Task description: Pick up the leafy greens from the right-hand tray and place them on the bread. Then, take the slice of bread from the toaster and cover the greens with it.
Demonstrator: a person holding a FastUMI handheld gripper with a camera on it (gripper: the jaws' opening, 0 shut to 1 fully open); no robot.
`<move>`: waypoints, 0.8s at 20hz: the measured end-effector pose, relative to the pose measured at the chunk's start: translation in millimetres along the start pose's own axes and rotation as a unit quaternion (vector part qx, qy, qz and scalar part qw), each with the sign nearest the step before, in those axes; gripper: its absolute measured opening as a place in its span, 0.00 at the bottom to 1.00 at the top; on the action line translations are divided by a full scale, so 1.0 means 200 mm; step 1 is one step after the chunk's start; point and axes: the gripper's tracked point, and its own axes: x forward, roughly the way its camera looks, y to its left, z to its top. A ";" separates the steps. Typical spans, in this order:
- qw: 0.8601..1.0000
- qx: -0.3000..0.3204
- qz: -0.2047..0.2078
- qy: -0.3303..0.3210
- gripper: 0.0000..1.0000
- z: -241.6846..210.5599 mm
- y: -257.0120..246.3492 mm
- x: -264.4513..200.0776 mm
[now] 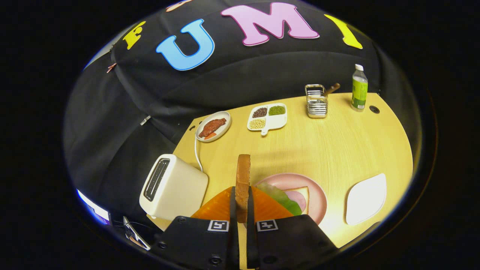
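My gripper (242, 210) is shut on a slice of bread (243, 183), which stands on edge between the fingers and rises above them. Just beyond the fingers lies a pink plate (300, 182) with the leafy greens (281, 197) laid over a bread slice (302, 193) that has a pink slice on it. The white toaster (173, 187) stands to the left of the fingers, its slot showing nothing inside. A white tray (365, 198) to the right of the plate holds nothing.
At the table's far side stand a plate of meat (213, 126), a divided dish of beans (267, 117), a wire rack (316, 101) and a green-labelled bottle (359, 88). The toaster's white cord (196, 150) runs back along the wooden table (337, 146).
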 end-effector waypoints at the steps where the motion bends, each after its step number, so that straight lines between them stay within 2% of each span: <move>1: 1.000 0.006 -0.002 0.004 0.12 -0.03 -0.03 0.00; 7: 0.998 0.058 0.003 0.033 0.12 -0.16 -0.13 0.10; 13: 0.997 0.037 -0.044 0.045 0.12 -0.23 -0.30 0.11; 15: 0.997 0.035 -0.059 0.046 0.15 -0.25 -0.34 0.10; 16: 0.996 0.034 -0.070 0.049 0.20 -0.25 -0.37 0.10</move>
